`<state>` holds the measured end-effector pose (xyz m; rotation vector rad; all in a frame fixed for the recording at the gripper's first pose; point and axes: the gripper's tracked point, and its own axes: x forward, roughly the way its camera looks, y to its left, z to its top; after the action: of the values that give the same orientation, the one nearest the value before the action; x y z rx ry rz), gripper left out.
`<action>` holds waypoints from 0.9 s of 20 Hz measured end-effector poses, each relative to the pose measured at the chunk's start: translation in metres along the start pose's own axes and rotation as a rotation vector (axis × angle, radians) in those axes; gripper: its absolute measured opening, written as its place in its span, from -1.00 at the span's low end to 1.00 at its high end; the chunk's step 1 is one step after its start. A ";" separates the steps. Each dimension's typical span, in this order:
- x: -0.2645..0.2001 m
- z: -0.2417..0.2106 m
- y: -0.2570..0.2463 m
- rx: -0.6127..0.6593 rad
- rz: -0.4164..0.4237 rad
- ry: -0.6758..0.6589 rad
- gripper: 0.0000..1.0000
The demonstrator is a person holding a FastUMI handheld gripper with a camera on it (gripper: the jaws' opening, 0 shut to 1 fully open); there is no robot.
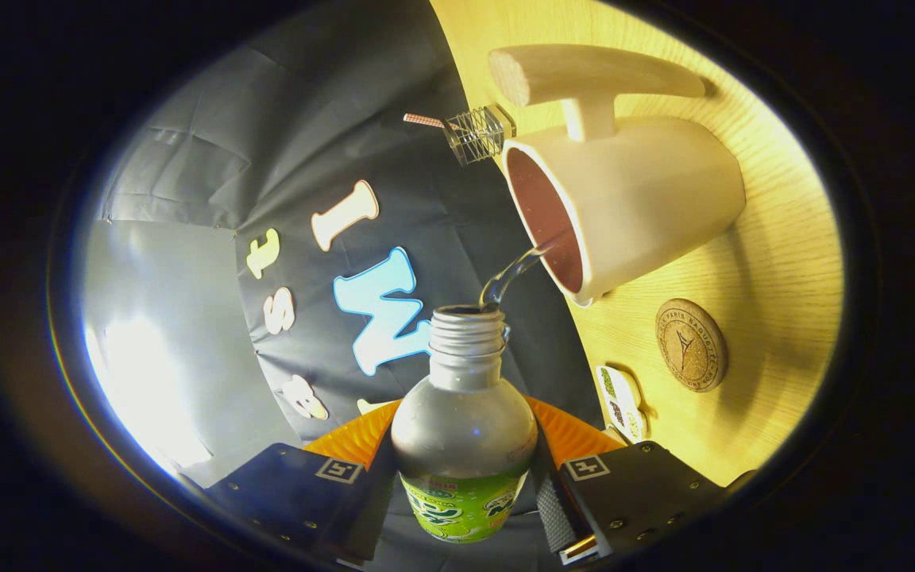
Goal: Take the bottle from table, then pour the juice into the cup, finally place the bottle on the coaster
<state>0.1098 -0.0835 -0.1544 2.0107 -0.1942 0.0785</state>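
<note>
Hand-held gripper [464, 485]: nearest to me, both fingers press on the bottle's lower body, one on each side, so I have it clamped.
Bottle [464, 433]: between the fingers, clear plastic with a green label low down, cap off, threaded neck pointing ahead and away from me toward the cup.
Juice [515, 274]: I see a thin clear stream arcing from the bottle's mouth into the cup's opening.
Cup [648, 199]: just beyond the bottle's mouth and to the right of the fingers, white outside, reddish-brown inside, with a broad flat handle; it stands on the desk.
Coaster [691, 345]: round cork disc on the desk, near the cup's base, ahead of the right finger, nothing on it.
Desk [783, 262]: light wood grain, to the right of the fingers from my tilted view.
Sticker [621, 403]: small printed piece lying on the desk just ahead of the right finger.
Wire holder [476, 133]: small, beyond the cup's rim, a thin stick poking from it.
</note>
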 end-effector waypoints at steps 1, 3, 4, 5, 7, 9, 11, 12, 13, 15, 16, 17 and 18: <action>-0.001 0.002 -0.001 0.003 -0.005 -0.005 0.53; 0.000 0.006 -0.002 0.015 -0.004 -0.013 0.53; 0.000 0.005 -0.002 0.025 -0.005 -0.017 0.53; 0.000 0.007 -0.004 0.035 -0.008 -0.019 0.53; 0.001 0.007 -0.003 0.060 -0.009 -0.026 0.53; 0.002 0.007 -0.001 0.075 -0.008 -0.028 0.53; 0.003 0.006 0.000 0.082 -0.008 -0.028 0.53; 0.004 0.008 0.001 0.086 -0.009 -0.027 0.53; 0.004 0.010 0.001 0.090 -0.015 -0.035 0.53; 0.007 0.011 0.004 0.122 -0.021 -0.041 0.53; 0.009 0.009 0.006 0.134 -0.025 -0.040 0.53; 0.010 0.010 0.006 0.145 -0.032 -0.040 0.54; 0.011 0.010 0.006 0.157 -0.035 -0.041 0.53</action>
<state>0.1196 -0.0959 -0.1521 2.1730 -0.1839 0.0315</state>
